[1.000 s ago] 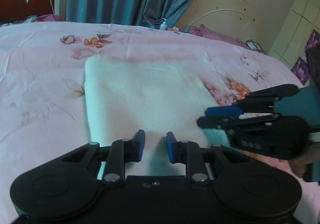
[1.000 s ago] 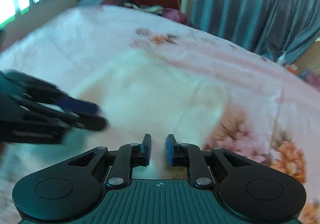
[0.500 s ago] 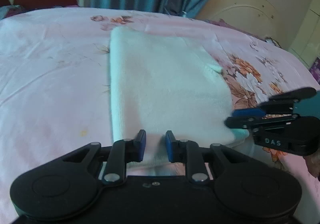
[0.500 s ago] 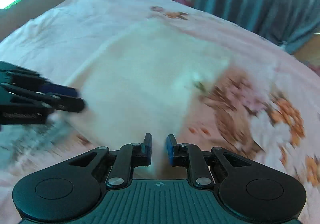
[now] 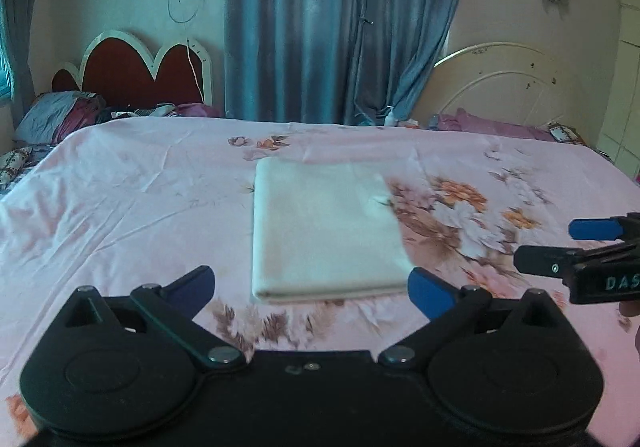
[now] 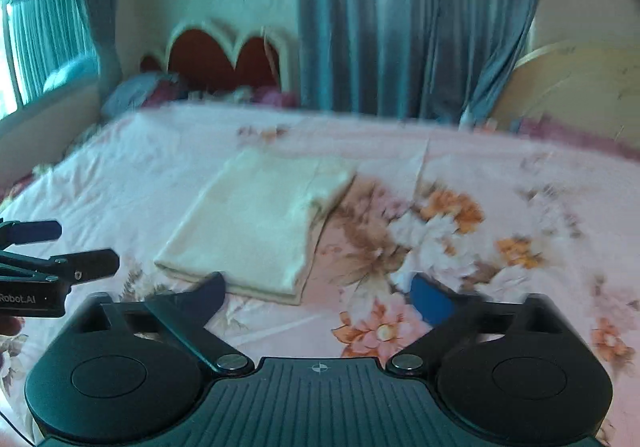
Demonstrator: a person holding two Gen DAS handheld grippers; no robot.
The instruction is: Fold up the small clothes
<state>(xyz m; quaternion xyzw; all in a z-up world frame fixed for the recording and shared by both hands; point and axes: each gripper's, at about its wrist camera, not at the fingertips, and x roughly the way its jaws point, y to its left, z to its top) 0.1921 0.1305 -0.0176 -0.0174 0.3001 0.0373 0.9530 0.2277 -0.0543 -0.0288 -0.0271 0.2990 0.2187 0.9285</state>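
Cloth [image 5: 324, 227], folded, lies flat mid-bed [image 5: 120, 199], long axis running away from both claws, just ahead of the left claw [image 5: 312, 287] and ahead-left of the right claw [image 6: 320, 293], both opening wide with nothing between them.

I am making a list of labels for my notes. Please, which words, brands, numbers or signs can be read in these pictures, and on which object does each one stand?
"DAS": on the body of the right claw, at the right edge of the left wrist view; the picture's edge cuts it off.
"Robot.AI": on the body of the left claw, at the left edge of the right wrist view; its start may be cut off.
No other text or numbers are visible on the folded cloth or the bedsheet.
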